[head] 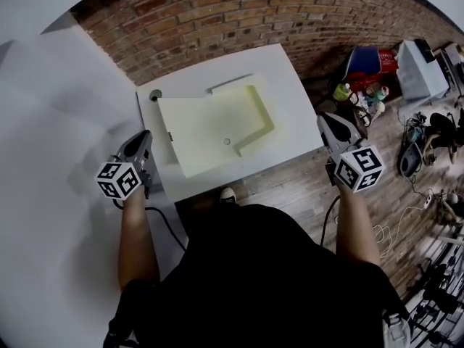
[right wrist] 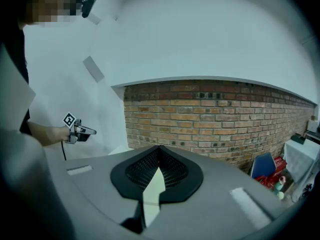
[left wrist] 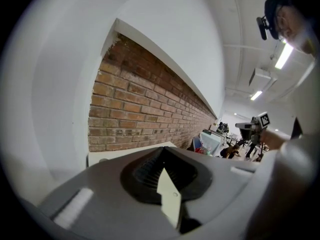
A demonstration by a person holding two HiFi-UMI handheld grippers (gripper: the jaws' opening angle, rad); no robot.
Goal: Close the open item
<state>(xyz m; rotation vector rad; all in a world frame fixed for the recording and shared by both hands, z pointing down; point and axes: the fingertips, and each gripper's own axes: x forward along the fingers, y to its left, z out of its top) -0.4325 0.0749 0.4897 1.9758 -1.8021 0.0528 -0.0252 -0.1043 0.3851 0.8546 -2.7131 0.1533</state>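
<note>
While the cream item [head: 217,125] lies on the table [head: 286,75], left gripper [head: 145,138] left of it, right gripper [head: 331,120] right, both jaws closed, empty.

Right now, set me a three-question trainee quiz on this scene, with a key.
1. True or false: the cream item lies on the floor.
2. What stands behind the white table? A) a brick wall B) a window C) a shelf
3. Fill in: the left gripper and the right gripper both have their jaws ____, with nothing held.
Key: 1 false (it lies on the table); 2 A; 3 shut.
</note>
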